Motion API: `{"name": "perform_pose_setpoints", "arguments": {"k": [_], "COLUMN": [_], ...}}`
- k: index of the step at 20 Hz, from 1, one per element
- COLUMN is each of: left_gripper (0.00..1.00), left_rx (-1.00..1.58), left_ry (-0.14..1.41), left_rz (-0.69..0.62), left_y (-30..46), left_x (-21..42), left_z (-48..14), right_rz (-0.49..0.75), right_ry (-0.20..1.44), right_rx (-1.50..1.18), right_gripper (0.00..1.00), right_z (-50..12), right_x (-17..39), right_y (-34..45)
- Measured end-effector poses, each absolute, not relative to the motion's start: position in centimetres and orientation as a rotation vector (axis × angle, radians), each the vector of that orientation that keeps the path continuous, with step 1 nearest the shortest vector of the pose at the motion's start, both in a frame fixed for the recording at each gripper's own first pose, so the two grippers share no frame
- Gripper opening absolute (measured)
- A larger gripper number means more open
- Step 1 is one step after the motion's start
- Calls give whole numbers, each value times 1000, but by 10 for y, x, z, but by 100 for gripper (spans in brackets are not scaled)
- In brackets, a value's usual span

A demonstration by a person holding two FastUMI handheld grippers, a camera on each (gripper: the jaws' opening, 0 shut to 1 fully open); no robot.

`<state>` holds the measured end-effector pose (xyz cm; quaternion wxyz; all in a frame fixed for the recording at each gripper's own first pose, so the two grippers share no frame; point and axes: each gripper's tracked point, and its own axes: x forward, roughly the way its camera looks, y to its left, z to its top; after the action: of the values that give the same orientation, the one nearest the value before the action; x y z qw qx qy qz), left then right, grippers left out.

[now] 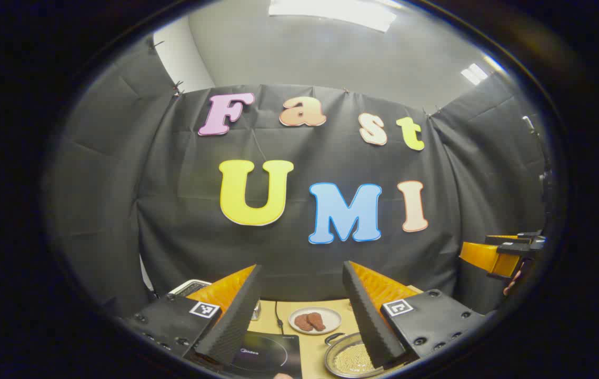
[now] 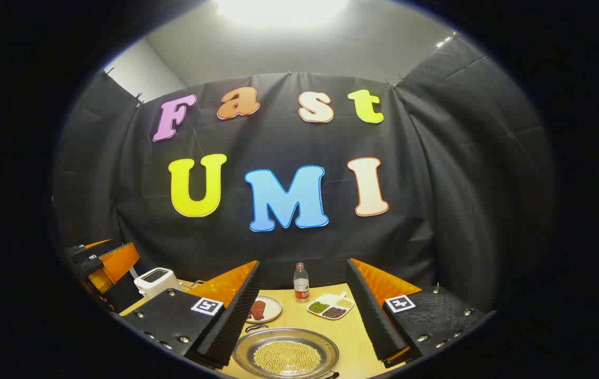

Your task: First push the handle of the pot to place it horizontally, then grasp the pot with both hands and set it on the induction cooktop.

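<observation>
While both grippers hover high, the pot (image 2: pixel 286 353) waits below.
Right gripper (image 2: pixel 299 310), fingers apart, has it dead ahead; left gripper (image 1: pixel 302 310), also apart, sees it ahead-right.

A: My right finger (image 1: pixel 370 321) covers part of the pot (image 1: pixel 349 360) at the bottom of the left gripper view.

B: And the cooktop (image 1: pixel 270 355)?

A: The bottom edge cuts it off. My left finger (image 2: pixel 228 323) hides part of the meat plate (image 2: pixel 263 309).
</observation>
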<state>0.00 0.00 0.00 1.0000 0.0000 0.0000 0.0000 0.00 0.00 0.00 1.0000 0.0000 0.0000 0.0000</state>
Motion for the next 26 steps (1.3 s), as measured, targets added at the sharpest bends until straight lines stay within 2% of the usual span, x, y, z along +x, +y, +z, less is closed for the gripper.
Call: {"name": "perform_pose_setpoints", "arguments": {"k": [16,24,26], "left_gripper": [95,95,99], "left_rx": [25,30,32], "left_ry": [19,37,44], "left_rz": [6,14,17], "left_y": [3,6,7], "left_x": [11,14,13], "left_z": [-4,-14,-20], "right_rz": [33,58,72], "right_ry": [34,128,172], "right_rx": [-9,-21,-24], "right_gripper": [96,97,96], "right_z": [-13,-59,-79], "right_x": [17,18,16], "right_y": [9,7,7]}}
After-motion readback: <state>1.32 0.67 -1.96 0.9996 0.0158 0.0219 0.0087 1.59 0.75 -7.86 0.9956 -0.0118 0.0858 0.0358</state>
